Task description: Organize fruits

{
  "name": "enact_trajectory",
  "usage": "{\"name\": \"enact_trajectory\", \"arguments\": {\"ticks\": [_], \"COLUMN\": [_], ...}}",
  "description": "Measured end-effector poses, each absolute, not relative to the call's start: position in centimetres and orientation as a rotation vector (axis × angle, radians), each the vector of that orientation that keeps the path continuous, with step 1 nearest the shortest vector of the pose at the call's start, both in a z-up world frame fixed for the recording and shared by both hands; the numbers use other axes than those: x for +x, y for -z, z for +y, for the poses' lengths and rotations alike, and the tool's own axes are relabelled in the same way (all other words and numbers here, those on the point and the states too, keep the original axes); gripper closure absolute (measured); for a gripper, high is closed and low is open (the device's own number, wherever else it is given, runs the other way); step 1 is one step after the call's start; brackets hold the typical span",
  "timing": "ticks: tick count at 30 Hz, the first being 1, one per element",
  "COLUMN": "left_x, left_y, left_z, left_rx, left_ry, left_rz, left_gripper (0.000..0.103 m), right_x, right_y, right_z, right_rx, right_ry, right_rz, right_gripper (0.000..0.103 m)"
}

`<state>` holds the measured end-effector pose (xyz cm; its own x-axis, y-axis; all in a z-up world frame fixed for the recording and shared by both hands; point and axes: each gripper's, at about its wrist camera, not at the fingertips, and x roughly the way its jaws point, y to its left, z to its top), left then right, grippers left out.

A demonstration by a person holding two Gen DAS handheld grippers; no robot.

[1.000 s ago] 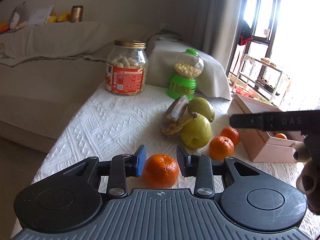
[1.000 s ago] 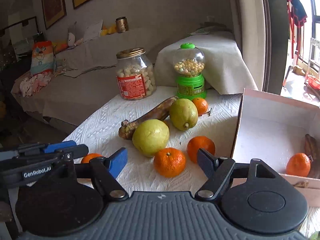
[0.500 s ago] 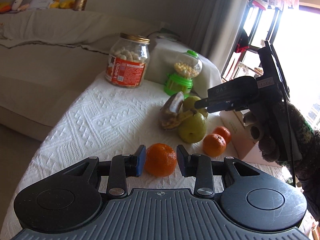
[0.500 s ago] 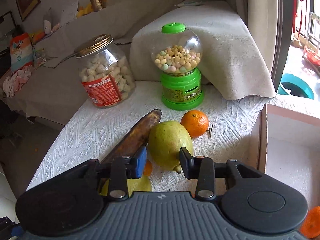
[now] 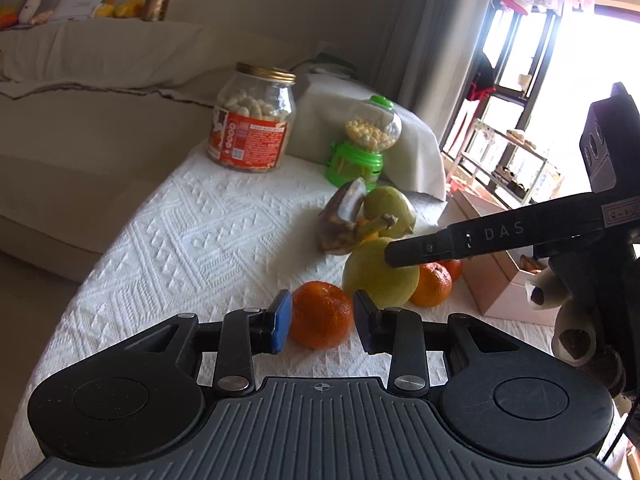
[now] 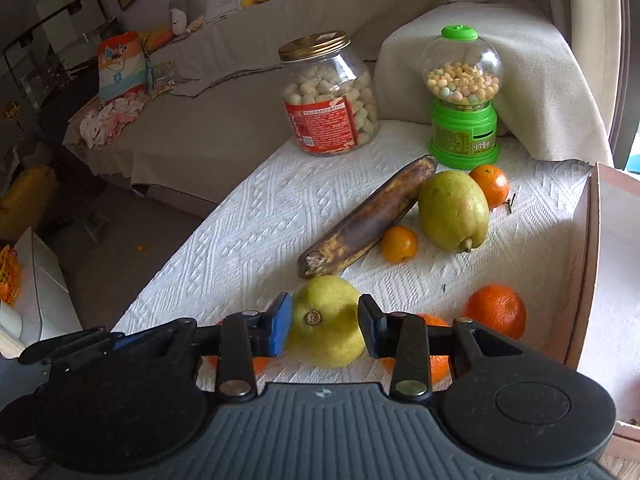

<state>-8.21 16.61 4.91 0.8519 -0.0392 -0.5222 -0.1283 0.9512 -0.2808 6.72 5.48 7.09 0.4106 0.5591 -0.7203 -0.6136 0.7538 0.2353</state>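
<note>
Most of the sorting was still ahead. The left gripper point(image 5: 322, 322) was clenched on a mandarin point(image 5: 321, 314) at the lower centre of its view, the fruit seemingly still resting on the white-covered tabletop point(image 5: 208, 240). The right gripper point(image 6: 324, 330) had its pads against the sides of a yellow-green pear point(image 6: 326, 320) in the lower middle of the right wrist view, grasping it, also low on the tabletop.

Loose fruit lay all around: a blackened banana point(image 6: 370, 218) at frame centre, a second pear point(image 6: 454, 210) to its right, a small orange fruit point(image 6: 399, 244) between them, a mandarin by the green candy dispenser point(image 6: 464, 120), and more mandarins point(image 6: 496, 310) at lower right near the box wall.

The pale box point(image 6: 580, 264) stood along the right edge of the frame; its inside barely showed, so what it already held could not be told. Judging from this, two fruits were gripped but none yet delivered, and at least six pieces remained to move.
</note>
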Motion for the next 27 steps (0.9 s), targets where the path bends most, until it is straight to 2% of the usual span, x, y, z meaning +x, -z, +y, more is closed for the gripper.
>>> {"name": "enact_trajectory", "arguments": {"ticks": [7,9,11,12,21,22,24,25,27], "left_x": [-8.6,-8.8,-9.0,-9.1,-9.9,-9.9,-9.9,-9.9,-9.6], "left_y": [-5.4,-5.5,-5.5,-5.5,-5.7,-5.7,-5.7,-5.7,-5.6], "left_z": [16.6,17.9,19.4,20.0,21.5,21.4,21.1,20.8,20.5], "left_rx": [-0.283,-0.324,-0.373,-0.395,-0.45,-0.445,-0.431,-0.418,-0.403], "left_ry": [-0.085,-0.135,-0.194,-0.217,-0.265,-0.248,-0.218,-0.208,-0.202], "left_rz": [0.529,0.512,0.495,0.492,0.467,0.46,0.444,0.44,0.449], "left_gripper": [0.065,0.066,0.066,0.066,0.065,0.065,0.065,0.065,0.065], "right_x": [4.7,3.2,1.3,0.5,-1.5,-1.4,-1.4,-1.4,-1.7], "right_y": [-7.6,-8.0,-7.9,-7.6,-3.1,-2.8,-2.5,-2.6,-3.1], "right_z": [5.6,5.3,5.1,5.1,10.2,10.7,11.2,11.2,10.6], "right_rx": [-0.132,-0.174,-0.218,-0.23,-0.232,-0.233,-0.244,-0.246,-0.246], "right_ry": [-0.727,-0.726,-0.736,-0.752,-0.799,-0.785,-0.757,-0.752,-0.767], "right_rz": [0.785,0.719,0.66,0.642,0.689,0.683,0.66,0.661,0.662], "right_gripper": [0.066,0.061,0.051,0.05,0.049,0.046,0.047,0.056,0.058]}}
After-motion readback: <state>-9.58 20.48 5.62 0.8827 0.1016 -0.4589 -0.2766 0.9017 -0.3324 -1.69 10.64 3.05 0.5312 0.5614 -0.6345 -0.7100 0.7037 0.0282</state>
